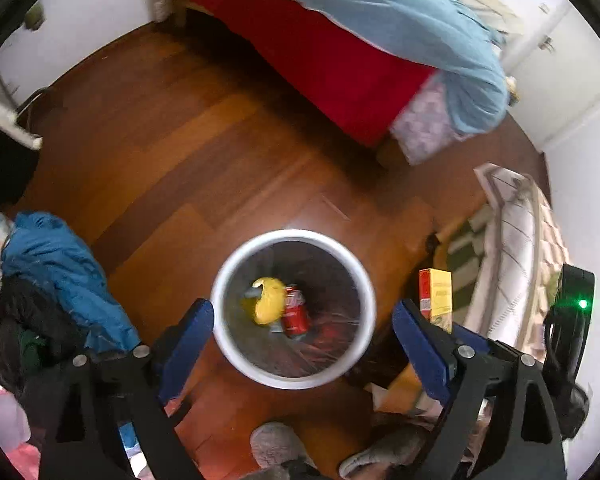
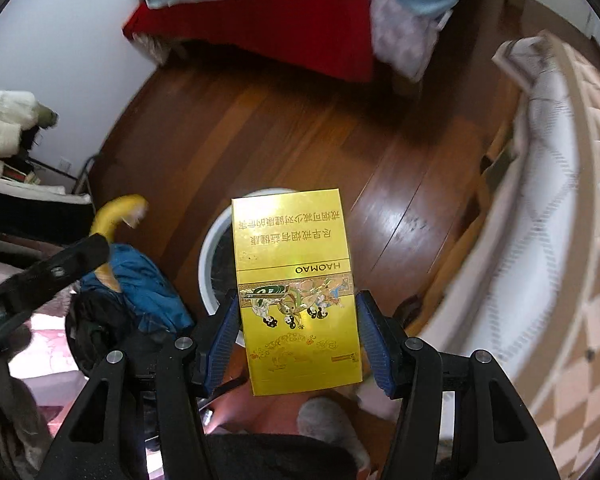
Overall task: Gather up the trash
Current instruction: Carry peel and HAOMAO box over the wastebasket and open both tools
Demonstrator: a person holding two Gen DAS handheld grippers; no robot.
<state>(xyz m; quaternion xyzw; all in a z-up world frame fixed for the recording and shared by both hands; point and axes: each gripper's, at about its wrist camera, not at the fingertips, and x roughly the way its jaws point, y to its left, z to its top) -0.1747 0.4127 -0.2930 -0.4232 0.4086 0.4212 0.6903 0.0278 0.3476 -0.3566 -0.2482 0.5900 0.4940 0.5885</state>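
A white-rimmed trash bin (image 1: 364, 272) stands on the wooden floor, with a yellow banana peel (image 1: 268, 300) and a red can (image 1: 295, 314) inside. My left gripper (image 1: 303, 322) is open and empty right above the bin. My right gripper (image 2: 296, 332) is shut on a yellow cigarette box (image 2: 296, 292), held over the bin (image 2: 206, 256). The box also shows in the left wrist view (image 1: 436, 294), right of the bin. In the right wrist view a banana peel (image 2: 112, 224) appears in the air by the left gripper (image 2: 48, 276).
A bed with a red side and blue blanket (image 1: 340, 40) stands at the back. A blue jacket (image 1: 56, 272) lies left of the bin. A patterned mattress or sofa (image 2: 540, 220) runs along the right. Grey slippers (image 1: 276, 448) are below the bin.
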